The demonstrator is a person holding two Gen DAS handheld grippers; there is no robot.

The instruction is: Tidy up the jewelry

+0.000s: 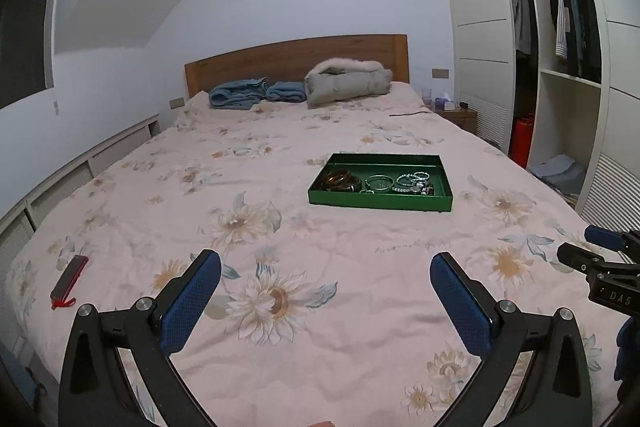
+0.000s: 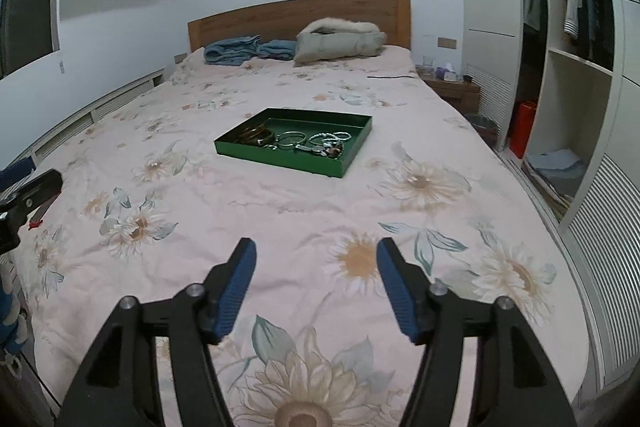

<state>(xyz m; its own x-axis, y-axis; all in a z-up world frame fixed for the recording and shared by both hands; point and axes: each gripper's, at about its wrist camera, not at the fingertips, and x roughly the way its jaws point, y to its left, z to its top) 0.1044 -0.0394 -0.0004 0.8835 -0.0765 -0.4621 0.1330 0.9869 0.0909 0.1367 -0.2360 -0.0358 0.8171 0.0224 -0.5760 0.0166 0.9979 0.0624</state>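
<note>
Left gripper [image 1: 325, 267] stands with jaws spread wide and nothing between them, above a floral pink bedspread [image 1: 280, 227]. A green tray [image 1: 380, 201] lies farther off on the bed, right of centre, holding brown bangles [image 1: 340, 181], silver rings and beaded bracelets [image 1: 412, 181]. The right gripper [image 1: 592, 247] enters at the right edge; a small dark case with red trim [image 1: 69, 281] lies near left.
</note>
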